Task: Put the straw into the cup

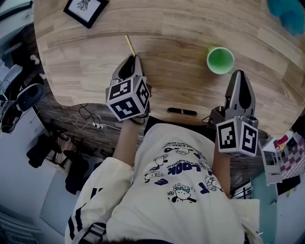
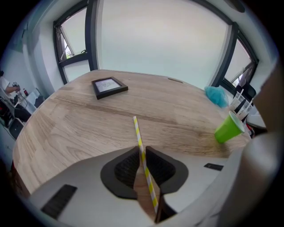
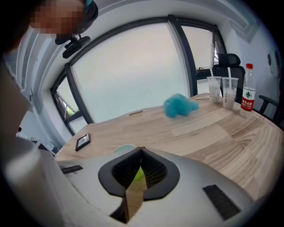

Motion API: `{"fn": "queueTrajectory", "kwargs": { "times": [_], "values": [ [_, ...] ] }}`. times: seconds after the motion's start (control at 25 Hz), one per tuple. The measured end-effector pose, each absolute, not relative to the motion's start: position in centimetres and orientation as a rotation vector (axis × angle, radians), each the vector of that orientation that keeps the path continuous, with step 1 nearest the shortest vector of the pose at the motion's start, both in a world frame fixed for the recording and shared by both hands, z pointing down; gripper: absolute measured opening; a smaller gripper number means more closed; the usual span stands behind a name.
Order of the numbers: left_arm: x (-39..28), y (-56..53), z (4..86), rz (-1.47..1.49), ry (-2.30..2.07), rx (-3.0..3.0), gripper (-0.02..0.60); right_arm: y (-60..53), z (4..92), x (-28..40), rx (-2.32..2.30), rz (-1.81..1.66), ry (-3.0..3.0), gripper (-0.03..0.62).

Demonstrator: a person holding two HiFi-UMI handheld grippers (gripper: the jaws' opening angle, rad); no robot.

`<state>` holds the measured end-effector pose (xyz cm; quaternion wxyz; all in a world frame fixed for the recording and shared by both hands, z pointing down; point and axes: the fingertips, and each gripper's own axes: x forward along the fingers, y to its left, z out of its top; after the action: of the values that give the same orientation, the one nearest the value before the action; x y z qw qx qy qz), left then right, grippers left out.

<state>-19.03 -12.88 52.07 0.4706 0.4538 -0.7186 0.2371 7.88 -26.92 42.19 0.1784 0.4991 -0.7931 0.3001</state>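
Observation:
A yellow-and-white striped straw (image 2: 139, 137) is clamped between the jaws of my left gripper (image 2: 143, 151). Its free end points forward over the wooden table. In the head view the straw (image 1: 128, 45) sticks out past the left gripper (image 1: 135, 58) at the table's near edge. The green cup (image 1: 220, 60) stands upright and open to the right of it; in the left gripper view the cup (image 2: 229, 127) is at the right. My right gripper (image 1: 238, 73) is just in front of the cup, shut with nothing held. Its jaws (image 3: 141, 149) hide most of the cup (image 3: 139, 174).
A black picture frame (image 1: 86, 10) lies at the table's far left. A blue fluffy object (image 1: 288, 14) sits at the far right. Two clear plastic cups (image 3: 223, 91) and a bottle (image 3: 247, 90) stand beyond it. The table's curved front edge (image 1: 181, 114) is close to the person's body.

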Motion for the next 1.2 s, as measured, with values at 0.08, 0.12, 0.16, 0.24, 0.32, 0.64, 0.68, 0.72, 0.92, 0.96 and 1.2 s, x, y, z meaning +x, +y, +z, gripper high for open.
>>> {"fn": "queueTrajectory", "kwargs": {
  "times": [0.08, 0.12, 0.16, 0.24, 0.32, 0.64, 0.68, 0.72, 0.92, 0.96, 1.2],
  "values": [
    [-19.0, -12.9, 52.1, 0.588, -1.761, 1.113, 0.073, -26.9, 42.2, 8.1, 1.415, 0.851, -2.239, -0.008],
    [-19.0, -12.9, 52.1, 0.589, -1.762, 1.115, 0.071, -26.9, 42.2, 8.1, 1.417, 0.851, -2.238, -0.008],
    [-19.0, -12.9, 52.1, 0.588, -1.761, 1.119, 0.063, -26.9, 42.2, 8.1, 1.419, 0.852, -2.237, -0.008],
    [-19.1, -12.9, 52.1, 0.584, -1.756, 1.129, 0.052, -26.8, 42.2, 8.1, 1.425, 0.852, -2.237, -0.008],
    [-19.1, -12.9, 52.1, 0.581, -1.748, 1.140, 0.052, -26.7, 42.2, 8.2, 1.429, 0.849, -2.238, -0.008],
    [-18.9, -13.1, 51.9, 0.539, -1.723, 1.174, 0.052, -26.0, 41.7, 8.7, 1.463, 0.849, -2.232, -0.008],
    [-18.8, -13.1, 51.7, 0.530, -1.721, 1.181, 0.052, -25.9, 41.7, 8.8, 1.470, 0.851, -2.231, -0.008],
    [-18.7, -13.2, 51.5, 0.519, -1.720, 1.191, 0.052, -25.8, 41.7, 8.9, 1.477, 0.851, -2.231, -0.008],
    [-18.1, -14.2, 50.2, 0.445, -1.707, 1.255, 0.052, -25.2, 40.8, 9.1, 1.509, 0.802, -2.241, -0.008],
    [-18.0, -14.5, 49.8, 0.441, -1.710, 1.270, 0.052, -25.0, 40.5, 9.1, 1.517, 0.798, -2.246, -0.008],
    [-17.7, -16.4, 47.0, 0.376, -1.736, 1.361, 0.052, -24.0, 39.4, 9.7, 1.558, 0.791, -2.262, -0.008]
  ]
}}
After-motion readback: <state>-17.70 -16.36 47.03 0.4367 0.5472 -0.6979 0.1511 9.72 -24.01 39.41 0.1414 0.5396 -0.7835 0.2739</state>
